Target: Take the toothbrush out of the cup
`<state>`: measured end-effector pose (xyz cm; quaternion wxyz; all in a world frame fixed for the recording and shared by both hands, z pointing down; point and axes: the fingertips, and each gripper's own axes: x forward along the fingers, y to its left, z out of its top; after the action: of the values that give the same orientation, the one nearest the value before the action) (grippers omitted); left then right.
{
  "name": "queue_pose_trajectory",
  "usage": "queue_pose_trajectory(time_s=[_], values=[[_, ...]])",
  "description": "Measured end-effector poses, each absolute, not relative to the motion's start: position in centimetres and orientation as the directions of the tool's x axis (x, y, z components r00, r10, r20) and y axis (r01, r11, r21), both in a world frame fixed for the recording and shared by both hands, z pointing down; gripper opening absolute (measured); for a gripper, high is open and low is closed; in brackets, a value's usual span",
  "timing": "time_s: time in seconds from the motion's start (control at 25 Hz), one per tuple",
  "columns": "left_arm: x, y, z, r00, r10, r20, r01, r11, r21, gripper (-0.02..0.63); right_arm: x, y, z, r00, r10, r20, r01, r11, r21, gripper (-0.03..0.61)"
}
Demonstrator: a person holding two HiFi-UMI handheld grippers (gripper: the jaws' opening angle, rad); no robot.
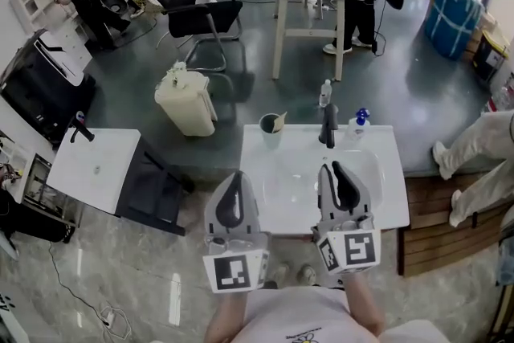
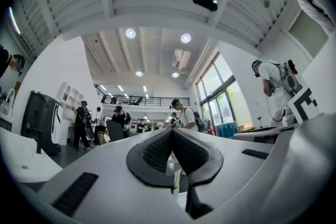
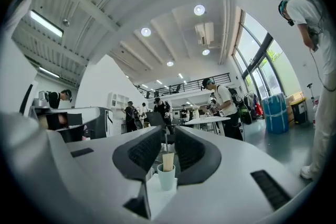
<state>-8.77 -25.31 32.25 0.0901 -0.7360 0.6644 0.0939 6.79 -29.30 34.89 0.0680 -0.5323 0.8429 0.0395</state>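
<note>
A pale green cup (image 1: 269,130) stands at the back left corner of the white sink counter (image 1: 385,197), with a cream toothbrush (image 1: 279,122) leaning out of it. My left gripper (image 1: 238,175) hovers at the counter's front left edge, well short of the cup, its jaws shut and empty. The right gripper (image 1: 331,166) hangs over the basin, to the right of the cup and nearer to me. In the right gripper view the cup (image 3: 167,178) and toothbrush (image 3: 167,161) show far off through a narrow gap between that gripper's (image 3: 168,131) jaws, which hold nothing. In its own view the left gripper's (image 2: 171,131) tips meet.
A black faucet (image 1: 328,124), a blue-capped pump bottle (image 1: 361,121) and a clear bottle (image 1: 324,92) stand along the counter's back edge. A white bin (image 1: 186,100) sits on the floor behind, a second white counter (image 1: 92,165) to the left. People, a chair and a table are farther back.
</note>
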Motion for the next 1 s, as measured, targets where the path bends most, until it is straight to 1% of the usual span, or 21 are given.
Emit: queue_pose_trajectory(time_s=[0.04, 0.16, 0.24, 0.32, 0.44, 0.64, 0.8, 1.0], values=[[-9.0, -25.5, 32.3, 0.097, -0.962, -0.257, -0.995, -0.099, -0.004, 0.015, 6.1, -30.1, 34.7, -0.435, -0.887, -0.156, -0.897, 0.442, -0.011, 0.055], [-9.9, -26.0, 32.7, 0.088, -0.967, -0.239, -0.996, -0.09, -0.004, 0.015, 3.6, -32.6, 34.2, -0.457, -0.877, -0.146, -0.887, 0.463, -0.006, 0.093], [-10.7, -26.6, 32.8, 0.083, -0.969, -0.234, -0.996, -0.084, -0.005, 0.015, 2.1, -34.6, 34.2, -0.444, -0.885, -0.14, -0.892, 0.451, -0.021, 0.125], [-11.4, -27.2, 33.1, 0.078, -0.97, -0.229, -0.997, -0.079, -0.003, 0.015, 1.1, -36.9, 35.2, -0.411, -0.906, -0.104, -0.904, 0.419, -0.079, 0.151], [-12.5, -27.8, 34.5, 0.059, -0.978, -0.201, -0.998, -0.063, 0.015, 0.015, -0.4, -40.3, 38.7, -0.349, -0.937, -0.007, -0.927, 0.346, -0.144, 0.162], [-14.2, -28.5, 37.8, 0.02, -0.992, -0.128, -0.999, -0.026, 0.041, 0.015, -2.9, -44.8, 44.9, -0.29, -0.946, 0.142, -0.95, 0.267, -0.162, 0.198], [-15.4, -28.6, 40.4, 0.005, -0.997, -0.074, -0.999, -0.008, 0.047, 0.015, -3.4, -47.3, 48.8, -0.24, -0.945, 0.223, -0.961, 0.199, -0.191, 0.198], [-17.4, -28.2, 43.3, -0.04, -0.999, -0.016, -0.999, 0.04, -0.013, 0.015, -4.4, -49.5, 52.3, -0.218, -0.936, 0.276, -0.973, 0.186, -0.14, 0.196]])
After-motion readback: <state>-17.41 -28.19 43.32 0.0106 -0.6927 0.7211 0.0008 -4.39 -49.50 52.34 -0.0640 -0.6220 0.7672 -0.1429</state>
